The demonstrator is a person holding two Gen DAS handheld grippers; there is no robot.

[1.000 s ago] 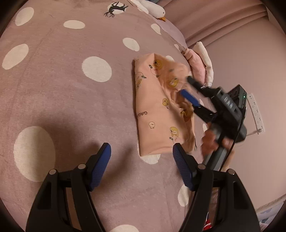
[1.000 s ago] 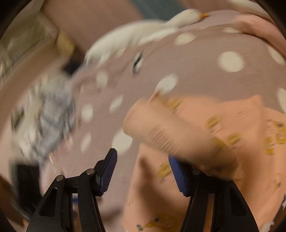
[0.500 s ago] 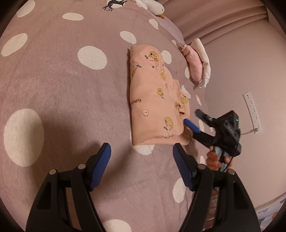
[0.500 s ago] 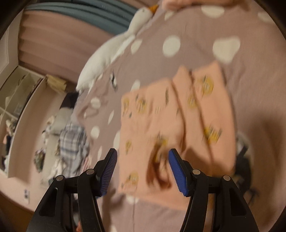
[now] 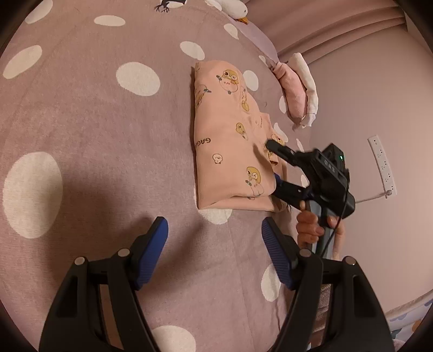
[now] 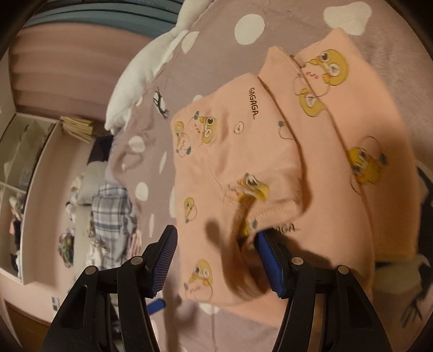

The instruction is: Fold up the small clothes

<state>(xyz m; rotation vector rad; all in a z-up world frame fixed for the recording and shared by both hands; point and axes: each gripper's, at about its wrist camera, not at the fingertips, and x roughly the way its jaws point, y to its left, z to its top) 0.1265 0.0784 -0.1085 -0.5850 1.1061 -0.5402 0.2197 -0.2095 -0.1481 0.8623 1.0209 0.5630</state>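
Note:
A peach garment with yellow duck prints (image 5: 230, 140) lies folded into a long rectangle on the mauve polka-dot bedspread (image 5: 94, 121). It fills the right wrist view (image 6: 270, 151), where a loose flap rises between the jaws. My right gripper (image 6: 216, 257) is open, its jaws astride the garment's near right edge; in the left wrist view it (image 5: 273, 162) shows one finger on top and one at the edge. My left gripper (image 5: 213, 241) is open and empty, just short of the garment's near end.
A folded pink and white pile (image 5: 297, 89) lies at the bed's far right edge by the wall. A white goose plush (image 5: 230, 5) lies at the far end. Plaid clothes (image 6: 111, 211) are heaped on the floor beyond the bed. A power strip (image 5: 381, 165) hangs on the wall.
My right gripper let go of the flap it carried over, drew back off the bed side, then came in again onto the garment's right edge. The garment now lies flatter.

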